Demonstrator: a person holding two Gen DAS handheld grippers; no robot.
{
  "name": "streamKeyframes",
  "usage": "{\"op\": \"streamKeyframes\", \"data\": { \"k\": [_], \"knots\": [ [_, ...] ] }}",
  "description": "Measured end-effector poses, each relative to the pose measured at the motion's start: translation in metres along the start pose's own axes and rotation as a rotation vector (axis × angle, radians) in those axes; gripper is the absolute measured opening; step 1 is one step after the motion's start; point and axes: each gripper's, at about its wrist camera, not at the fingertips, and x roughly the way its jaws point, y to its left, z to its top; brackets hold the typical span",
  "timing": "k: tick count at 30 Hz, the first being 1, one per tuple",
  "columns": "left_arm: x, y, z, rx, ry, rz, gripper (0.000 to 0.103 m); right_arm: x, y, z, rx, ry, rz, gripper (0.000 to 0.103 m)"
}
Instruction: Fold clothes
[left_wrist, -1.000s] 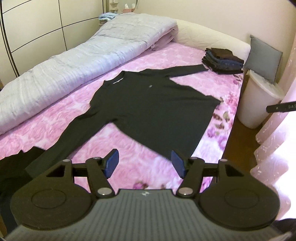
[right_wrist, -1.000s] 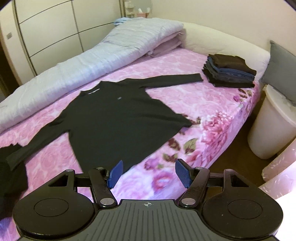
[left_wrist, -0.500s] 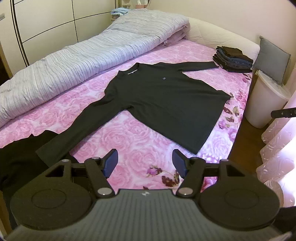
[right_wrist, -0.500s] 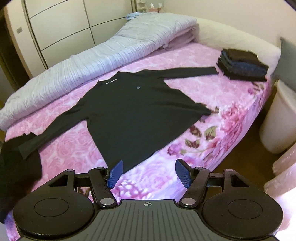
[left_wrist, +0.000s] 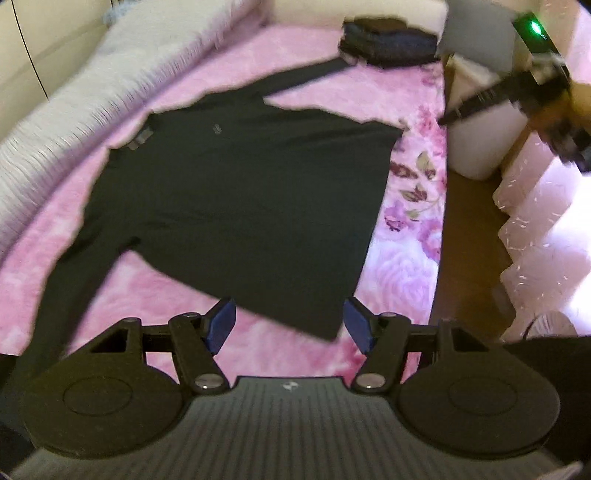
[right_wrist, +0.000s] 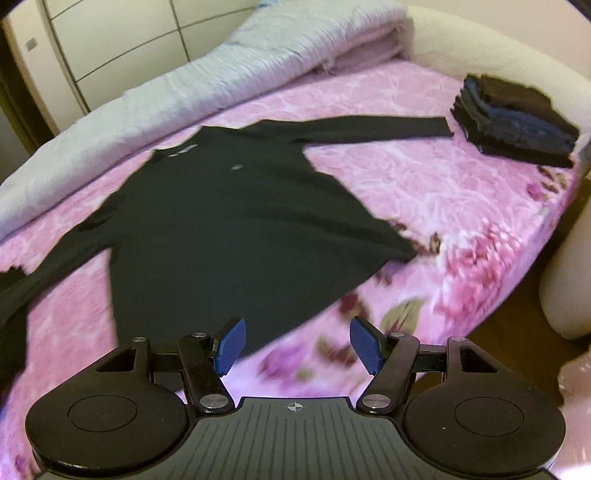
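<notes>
Left gripper: jaws spread wide, nothing between the blue pads. It hangs above the near corner of the shirt's bottom edge, not touching the cloth. Left view is motion-blurred.

Right gripper: jaws spread wide, empty. It sits above the near hem, at the hem's right part, clear of the fabric.

Black long-sleeved shirt: lies flat, front up, on the pink flowered bed cover. Hem toward the grippers, collar away. One sleeve runs out to the left and toward the near left edge of the view; the other stretches right, its cuff ending just beside the pile of folded clothes. Small pale mark on the chest, pale label at the collar.

In the left view the same shirt fills the middle, and the right gripper's body shows at the upper right with a green light on it.

Further back: a rolled grey quilt along the far side of the bed, touching the pink cover. Behind it, pale cupboard doors. A white bin stands on the floor off the bed's right edge.
</notes>
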Motion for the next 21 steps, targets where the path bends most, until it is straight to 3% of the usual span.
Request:
{"op": "streamKeyframes", "data": {
  "k": [4, 7, 11, 14, 16, 20, 21],
  "knots": [
    [0.069, -0.013, 0.034, -0.044, 0.088, -0.014, 0.06, 0.085, -0.077, 0.057, -0.006, 0.054, 0.03, 0.067],
    [0.116, -0.014, 0.043, -0.081, 0.153, -0.016, 0.06, 0.144, -0.112, 0.095, -0.048, 0.083, 0.074, 0.066],
    [0.166, -0.008, 0.034, -0.127, 0.281, -0.028, 0.06, 0.22, -0.122, 0.135, -0.109, 0.109, 0.153, 0.066],
    [0.179, -0.007, 0.023, -0.116, 0.347, -0.025, 0.06, 0.264, -0.12, 0.152, -0.117, 0.154, 0.196, 0.066],
    [0.177, -0.006, 0.018, -0.124, 0.357, -0.02, 0.06, 0.272, -0.124, 0.154, -0.088, 0.16, 0.193, 0.066],
    [0.166, 0.005, 0.003, -0.233, 0.354, -0.003, 0.06, 0.24, -0.139, 0.129, -0.022, 0.126, 0.154, 0.066],
    [0.163, -0.001, 0.001, -0.18, 0.343, 0.006, 0.06, 0.228, -0.142, 0.118, -0.015, 0.124, 0.143, 0.066]
  ]
}}
